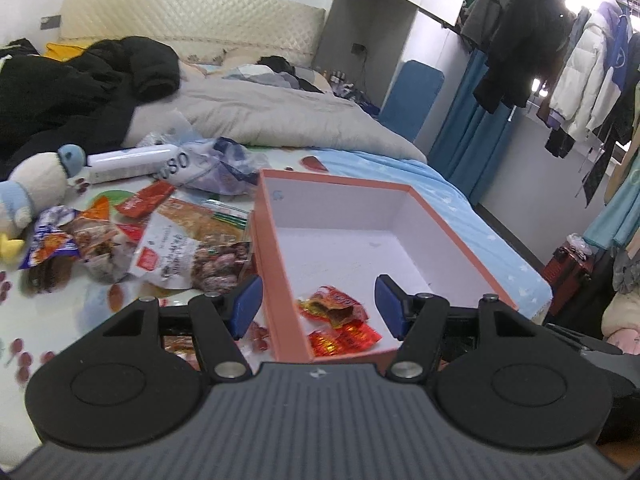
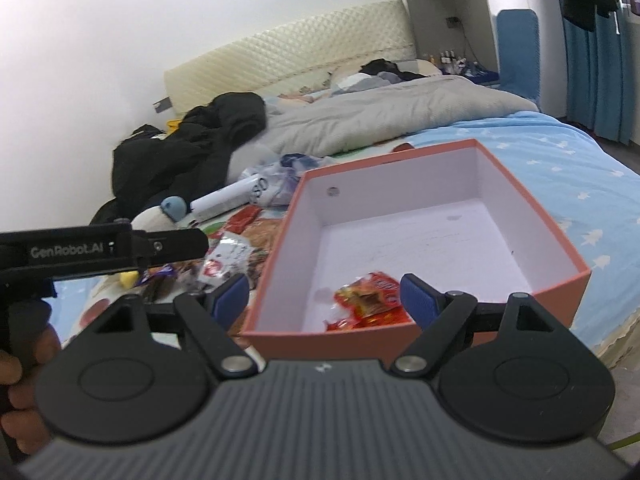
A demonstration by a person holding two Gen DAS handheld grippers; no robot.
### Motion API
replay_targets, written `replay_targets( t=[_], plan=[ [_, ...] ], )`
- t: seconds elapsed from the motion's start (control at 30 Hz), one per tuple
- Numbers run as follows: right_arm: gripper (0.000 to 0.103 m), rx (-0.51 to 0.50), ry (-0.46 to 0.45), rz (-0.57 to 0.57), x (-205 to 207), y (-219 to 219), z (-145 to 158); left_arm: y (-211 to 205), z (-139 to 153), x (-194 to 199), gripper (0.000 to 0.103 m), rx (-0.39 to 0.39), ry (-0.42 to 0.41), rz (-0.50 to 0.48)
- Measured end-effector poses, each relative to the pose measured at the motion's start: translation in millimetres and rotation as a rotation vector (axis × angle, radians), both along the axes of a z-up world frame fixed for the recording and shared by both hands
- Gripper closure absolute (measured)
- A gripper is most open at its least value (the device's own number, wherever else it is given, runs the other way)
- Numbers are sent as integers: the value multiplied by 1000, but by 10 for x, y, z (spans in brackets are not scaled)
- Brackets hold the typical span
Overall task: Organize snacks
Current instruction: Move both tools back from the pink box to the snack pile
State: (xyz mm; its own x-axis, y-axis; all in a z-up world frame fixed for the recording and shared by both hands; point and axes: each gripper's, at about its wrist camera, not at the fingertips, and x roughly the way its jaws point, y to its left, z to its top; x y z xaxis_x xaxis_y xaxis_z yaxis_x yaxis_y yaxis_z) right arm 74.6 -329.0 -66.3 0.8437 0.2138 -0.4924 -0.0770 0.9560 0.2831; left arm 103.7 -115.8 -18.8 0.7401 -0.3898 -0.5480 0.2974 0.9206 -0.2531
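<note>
Several light, crinkly snack packets [image 1: 168, 248], likely slippery and best pinched at a sealed edge, are heaped at centre left beside the pink box [image 1: 440, 216], while both the left gripper [image 1: 318, 306] and right gripper [image 2: 324, 298] are held spread and empty.

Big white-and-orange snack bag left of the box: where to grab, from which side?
Take the big snack bag by its near white edge, beside the red label, coming from above on the bed side. It lies flat and crumpled among other packets, its right side against the pink box wall; the near edge looks freest. Left gripper is open.
</note>
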Motion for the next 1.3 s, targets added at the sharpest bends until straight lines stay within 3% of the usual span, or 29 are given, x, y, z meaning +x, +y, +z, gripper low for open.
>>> replay_targets(
  t=[0.8, 1.3],
  plan=[
    [19, -1, 24, 187, -648, 798, -84, 864, -221, -781, 36, -18, 61, 145],
    [20, -51, 24, 240, -440, 1212, -219, 1274, -470, -331, 36, -12, 69, 214]
  ],
)
